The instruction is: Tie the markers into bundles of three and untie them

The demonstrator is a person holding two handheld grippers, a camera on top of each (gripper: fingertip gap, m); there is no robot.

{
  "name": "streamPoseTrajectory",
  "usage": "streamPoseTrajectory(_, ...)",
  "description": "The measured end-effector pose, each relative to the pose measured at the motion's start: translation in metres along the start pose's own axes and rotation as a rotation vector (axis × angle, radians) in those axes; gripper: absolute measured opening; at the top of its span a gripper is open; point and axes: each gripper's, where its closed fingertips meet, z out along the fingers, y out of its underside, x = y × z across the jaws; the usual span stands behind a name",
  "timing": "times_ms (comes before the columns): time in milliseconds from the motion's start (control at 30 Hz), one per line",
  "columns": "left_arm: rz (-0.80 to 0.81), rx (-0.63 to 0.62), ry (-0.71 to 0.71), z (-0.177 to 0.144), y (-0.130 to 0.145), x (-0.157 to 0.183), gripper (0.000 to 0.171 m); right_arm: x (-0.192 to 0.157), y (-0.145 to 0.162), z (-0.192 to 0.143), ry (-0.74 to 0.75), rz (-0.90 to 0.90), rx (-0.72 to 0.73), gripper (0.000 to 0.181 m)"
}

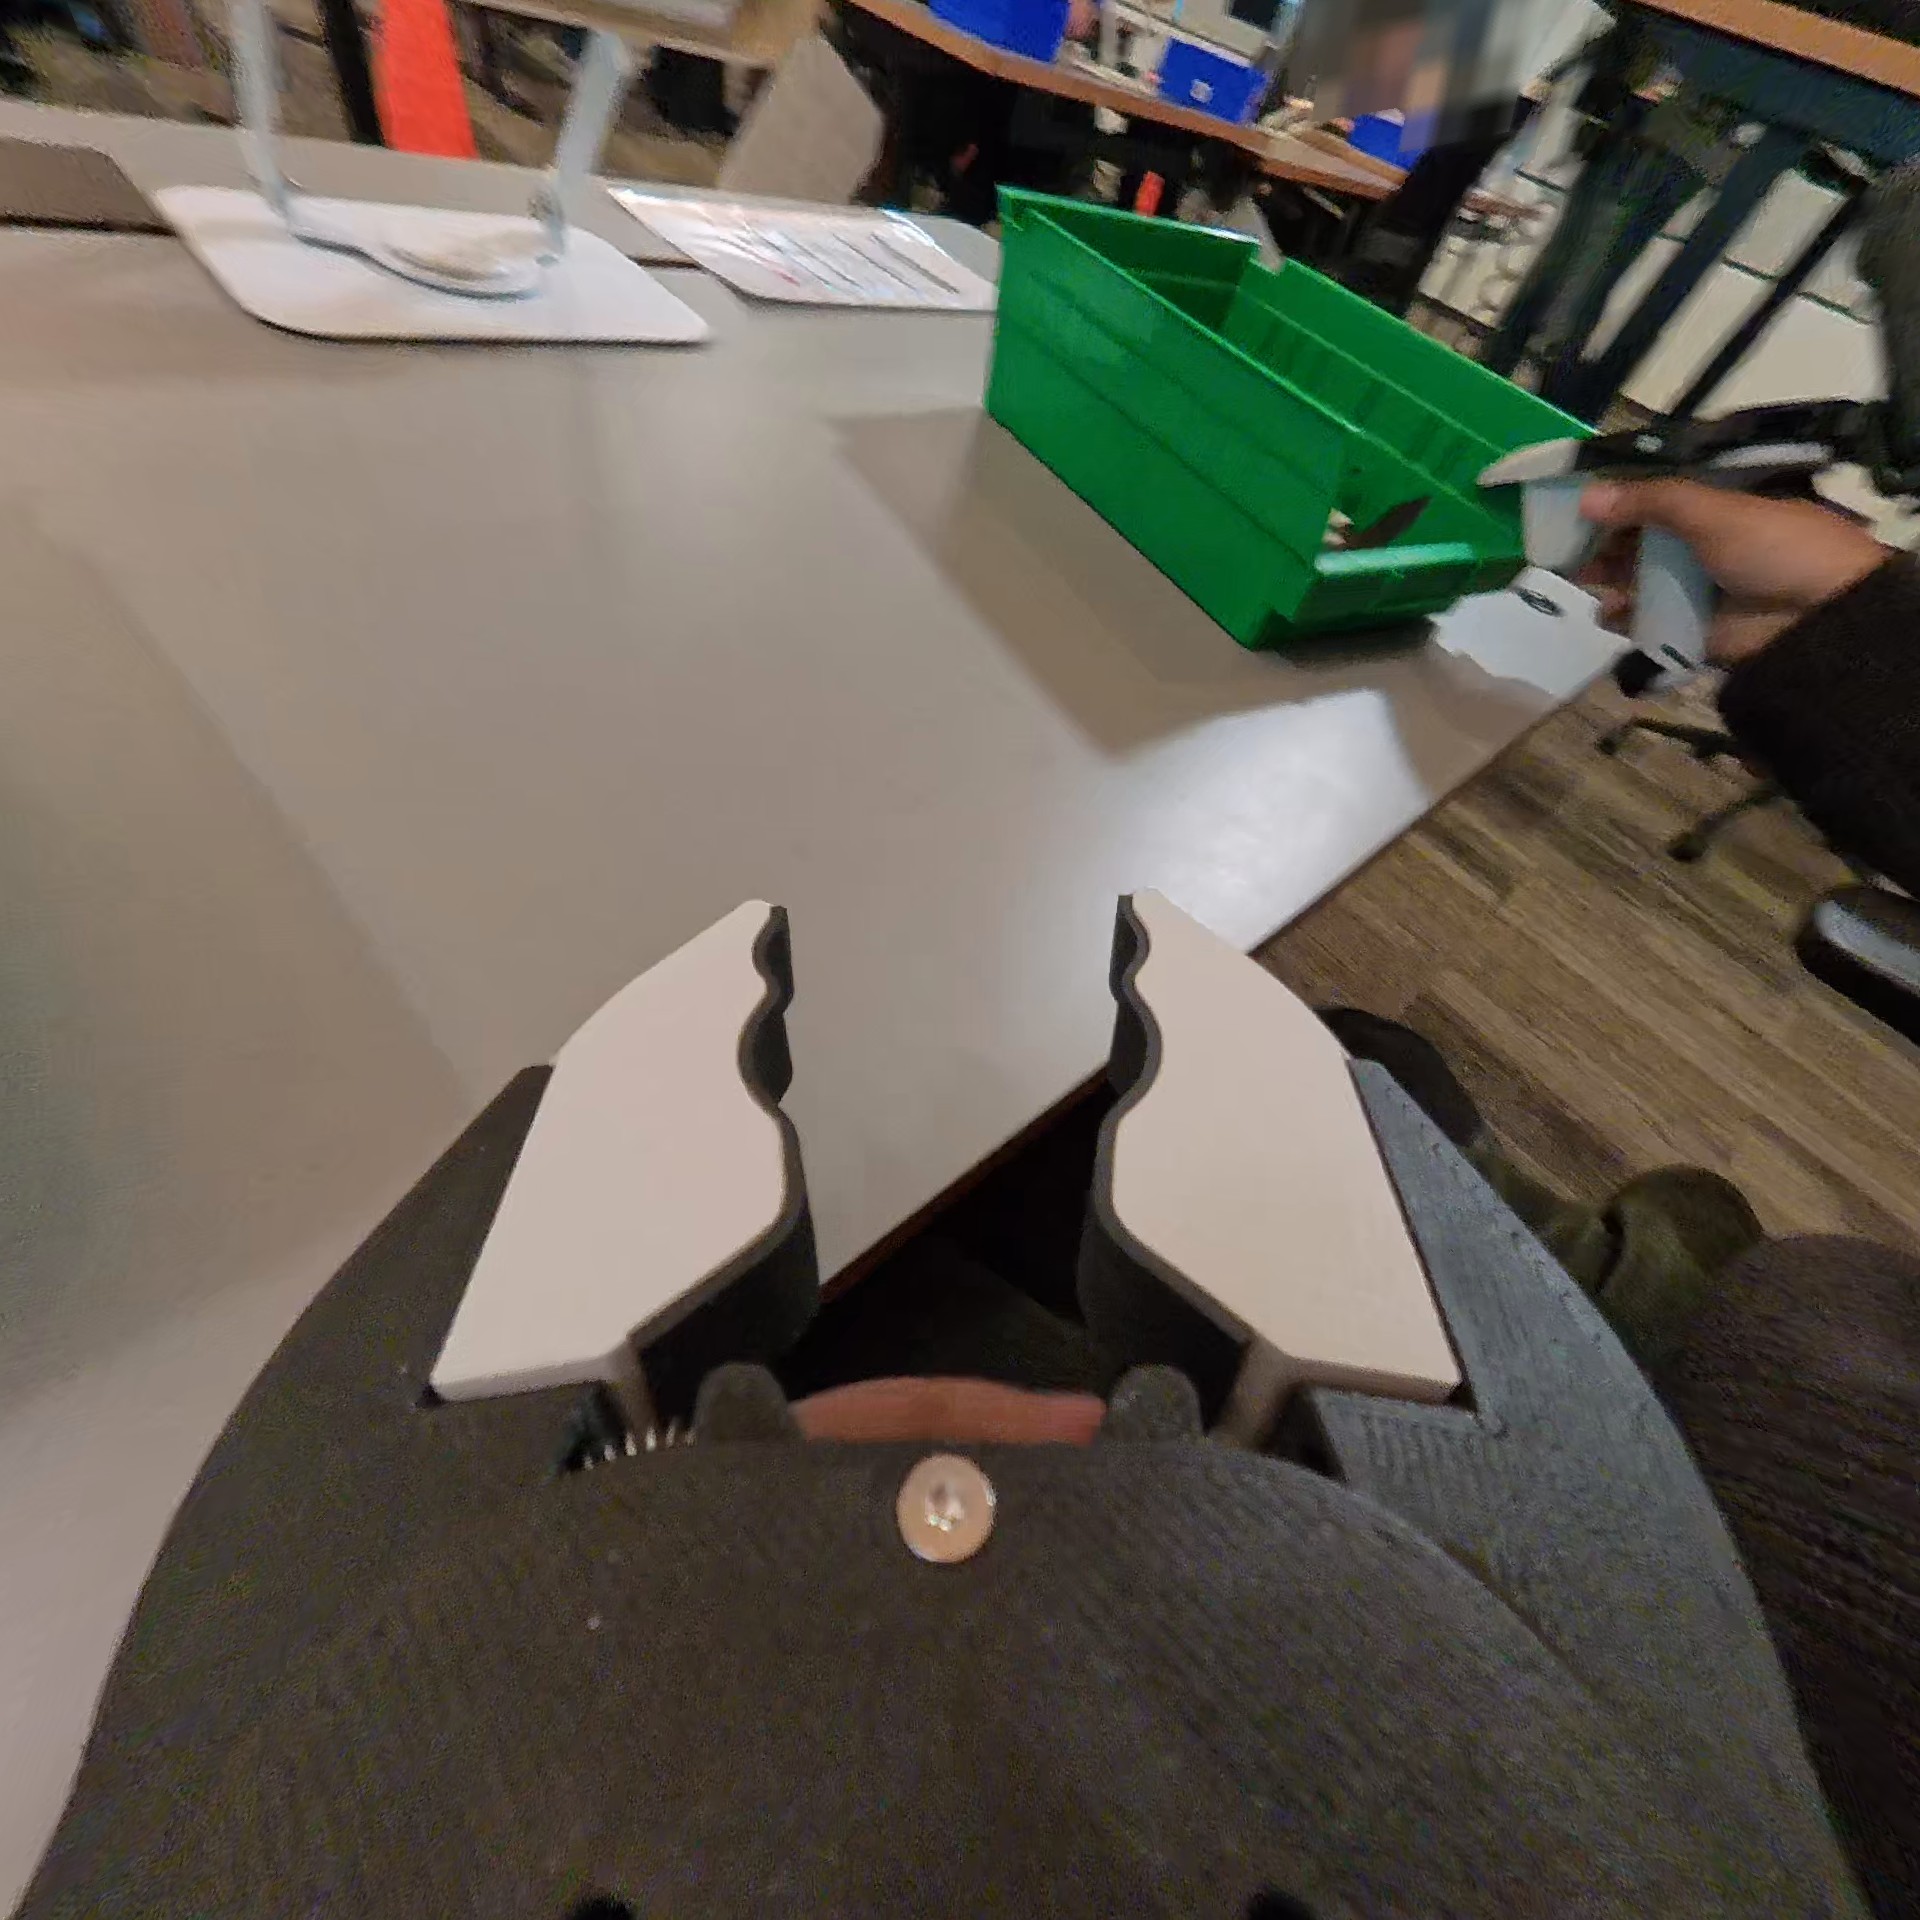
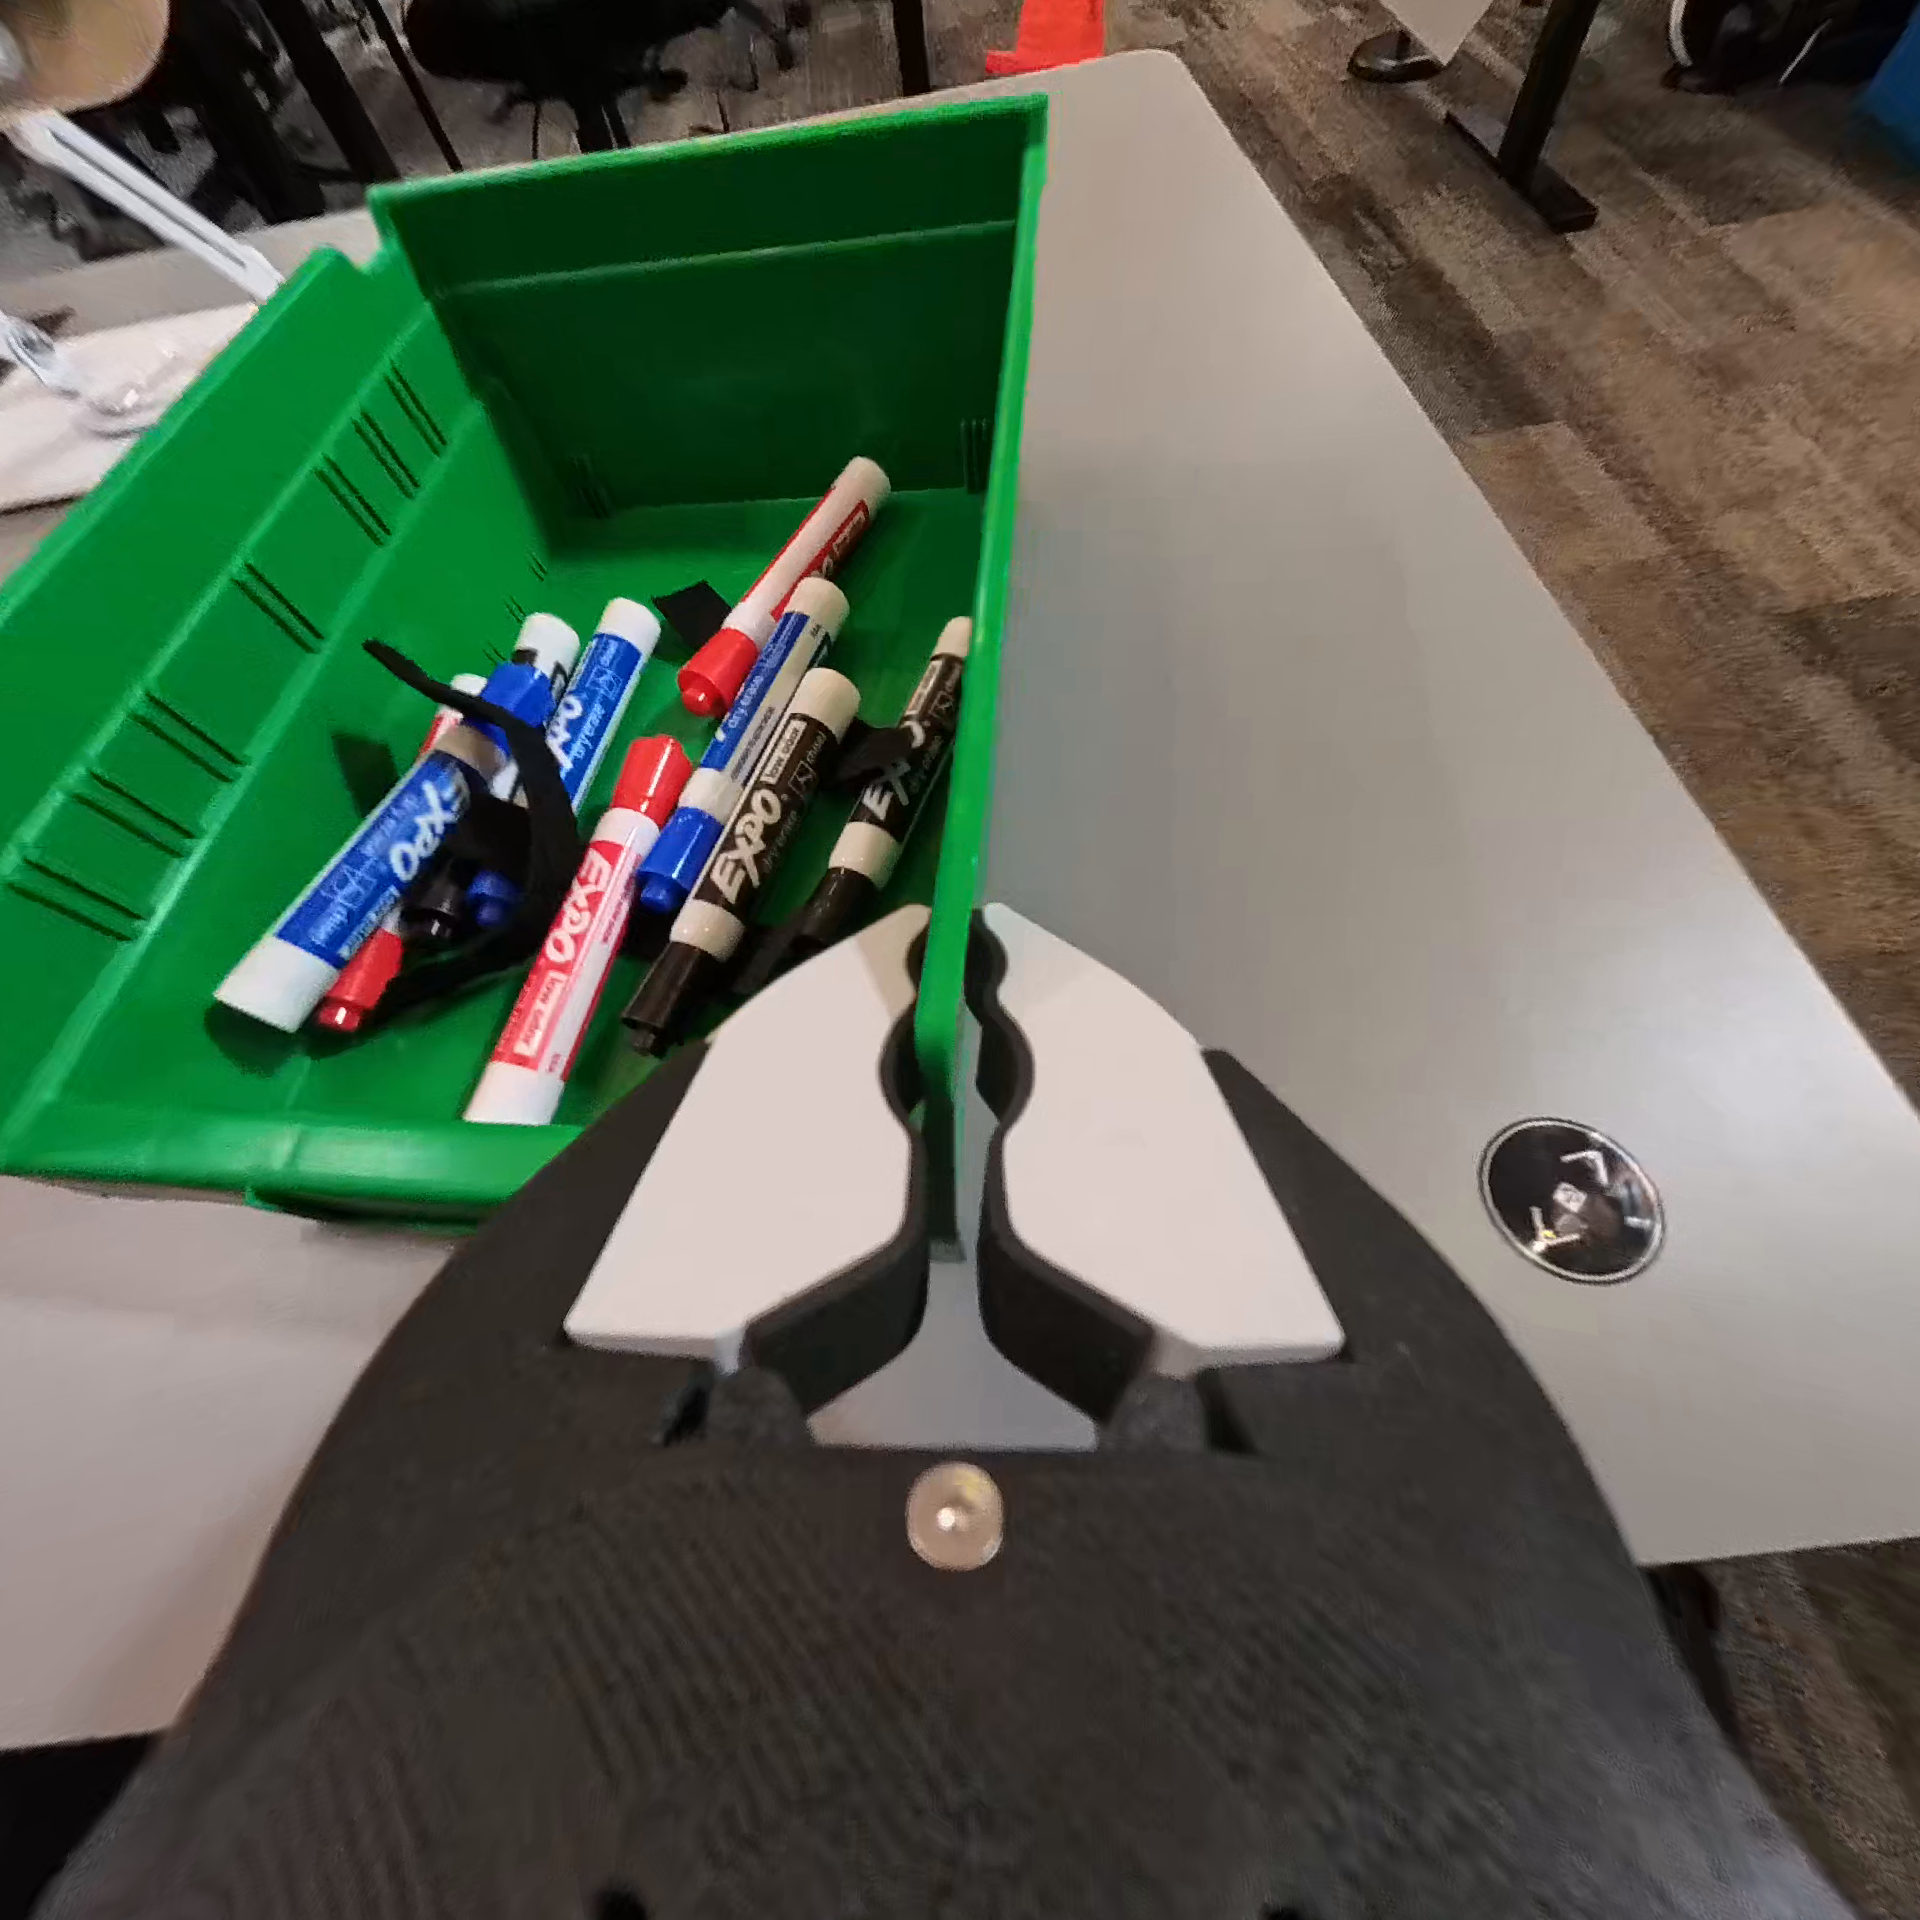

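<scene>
A green plastic bin [image 2: 260,665] stands on the grey table [image 2: 1299,727]. It holds several dry-erase markers [image 2: 582,935] with red, blue and black caps, and black straps [image 2: 520,800]. My right gripper [image 2: 948,925] is shut on the bin's right side wall near its front corner, one finger inside and one outside. In the left wrist view the bin [image 1: 1164,416] sits at the far right of the table, with the right gripper [image 1: 1538,468] and a hand at its near corner. My left gripper [image 1: 951,914] is open and empty above the table's near edge, well apart from the bin.
A clear stand on a white mat [image 1: 436,270] and a laminated sheet [image 1: 810,249] lie at the table's far side. A round metal grommet [image 2: 1571,1200] is set in the table right of the bin. Wood floor, chairs and other tables surround the table.
</scene>
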Motion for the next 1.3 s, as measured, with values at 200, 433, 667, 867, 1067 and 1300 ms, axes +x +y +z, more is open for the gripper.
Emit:
streamPoseTrajectory(200, 0.138, 0.147, -0.405, -0.024, -0.034, -0.046, 0.077, -0.002, -0.009, -0.013, -0.052, 0.114, 0.04, 0.004)
streamPoseTrajectory(433, 0.143, 0.21, -0.672, -0.052, -0.054, -0.091, 0.077, -0.015, -0.005, -0.019, -0.081, 0.122, 0.034, 0.005)
streamPoseTrajectory(667, 0.076, 0.1, -0.718, -0.055, -0.038, -0.131, 0.073, -0.018, 0.0, -0.022, -0.127, 0.163, 0.037, 0.005)
streamPoseTrajectory(867, 0.072, 0.051, -0.747, -0.058, -0.03, -0.145, 0.067, -0.018, 0.006, -0.017, -0.162, 0.242, 0.028, 0.005)
streamPoseTrajectory(1067, 0.116, -0.026, -0.731, -0.046, -0.018, -0.152, 0.033, -0.025, 0.005, -0.016, -0.179, 0.264, 0.031, 0.005)
streamPoseTrajectory(1300, 0.234, -0.084, -0.843, -0.039, -0.021, -0.187, 0.021, -0.048, 0.005, -0.015, -0.235, 0.289, 0.013, 0.005)
